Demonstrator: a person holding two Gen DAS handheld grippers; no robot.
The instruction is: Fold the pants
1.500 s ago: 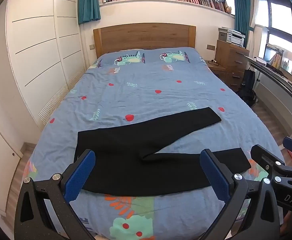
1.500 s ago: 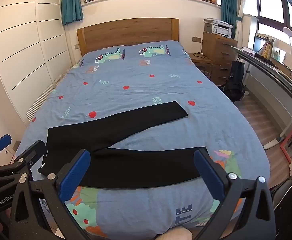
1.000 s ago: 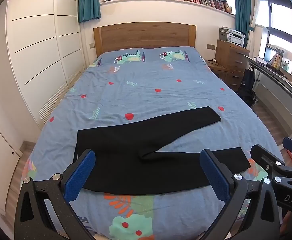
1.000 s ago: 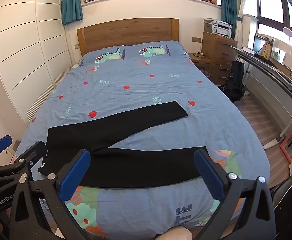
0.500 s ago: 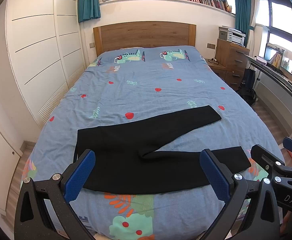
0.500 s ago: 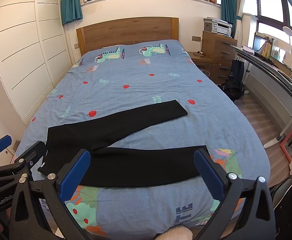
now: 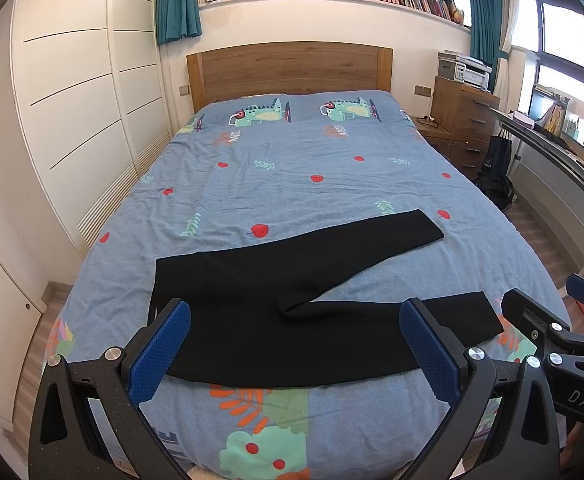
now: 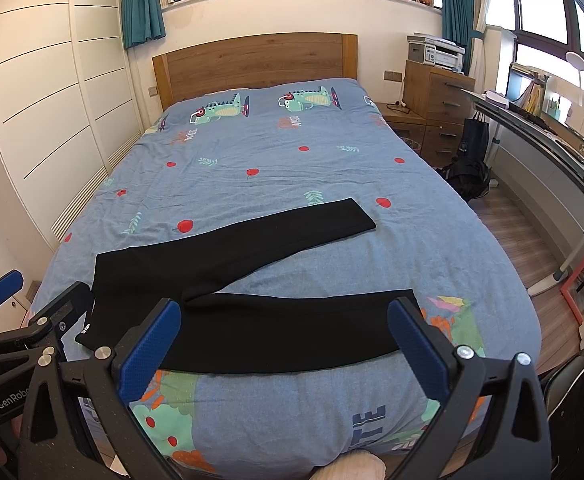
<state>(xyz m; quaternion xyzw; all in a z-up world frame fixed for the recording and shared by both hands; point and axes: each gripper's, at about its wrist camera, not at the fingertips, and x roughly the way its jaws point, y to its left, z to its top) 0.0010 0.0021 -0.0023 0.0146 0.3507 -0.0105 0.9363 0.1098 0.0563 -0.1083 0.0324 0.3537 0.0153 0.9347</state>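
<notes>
**A:** Left wrist view: black pants [image 7: 276, 312] lie flat across the lower middle of frame, on the near end of the bed [image 7: 311, 168]. Waistband sits at lower left, legs run right and splay into a V: the far leg angles toward centre right, the near leg runs along the bed's near edge.

**B:** Tool state?

**A:** Left gripper [image 7: 293, 348] is spread wide, blue pads [image 7: 160, 350] apart, nothing between them. It hovers short of the fabric, no contact. Right gripper [image 8: 282, 342] is the same: wide, empty, above the near leg in the lower half of its frame.

**B:** Why parked there?

**A:** My read: staging. Each tool is lined up over its own end, left over the waist end, right over the cuff end, so both can drop onto the near edge. Wide jaws suit a thin flat layer; they need room to get a finger under it.

**B:** Folding started?

**A:** No. Legs aren't stacked yet. Likely first step is bringing one leg onto the other.

**B:** Risks?

**A:** Pinching the duvet cover along with the pants. Fabric looks limp and stretchy, so it will likely sag between two grip points.

**B:** Anything in the way?

**A:** Nothing else on the bed near the garment. Each tool shows at the edge of the other's frame, close side by side.
</notes>
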